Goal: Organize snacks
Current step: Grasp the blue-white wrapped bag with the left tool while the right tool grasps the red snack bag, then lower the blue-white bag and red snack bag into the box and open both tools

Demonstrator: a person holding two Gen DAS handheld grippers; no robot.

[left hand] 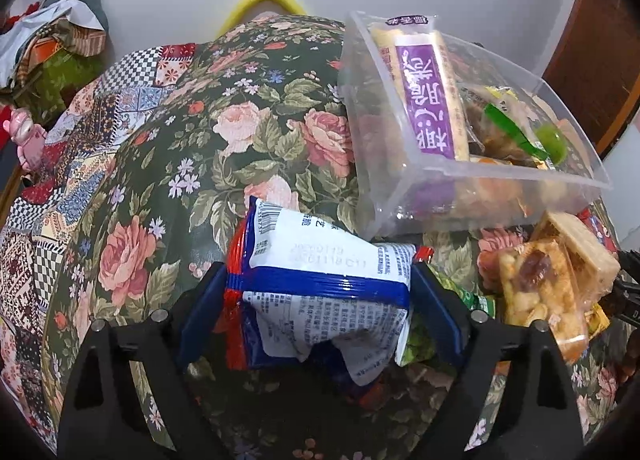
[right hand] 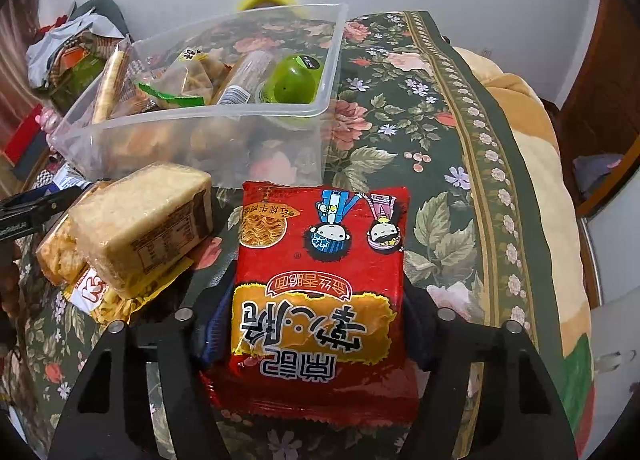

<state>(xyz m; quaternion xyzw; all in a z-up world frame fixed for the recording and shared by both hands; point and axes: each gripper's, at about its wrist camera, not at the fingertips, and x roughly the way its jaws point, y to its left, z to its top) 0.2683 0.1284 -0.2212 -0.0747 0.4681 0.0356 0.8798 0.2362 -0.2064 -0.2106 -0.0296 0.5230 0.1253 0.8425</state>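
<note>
My left gripper point(left hand: 320, 272) is shut on a white and blue snack packet point(left hand: 320, 260), its blue pads pressing the crumpled sides, just in front of the clear plastic bin point(left hand: 500, 180). The bin holds a purple packet point(left hand: 428, 100), a green jelly cup point(right hand: 294, 78) and several other snacks. My right gripper point(right hand: 320, 284) is shut on a red noodle packet point(right hand: 320, 268), which fills the gap between the pads and lies near the bin's front wall point(right hand: 200, 116). A wrapped pale cake block point(right hand: 148, 228) and a nut bar point(left hand: 536, 288) are stacked on other snacks between the two grippers.
A floral green cloth point(left hand: 240, 120) covers the surface, with a patchwork cloth point(left hand: 60, 188) at its left. A heap of bags and fabric point(left hand: 52, 44) sits far left. A beige cushion point(right hand: 532, 140) and a wooden door point(right hand: 604, 92) are at the right. A white wall stands behind.
</note>
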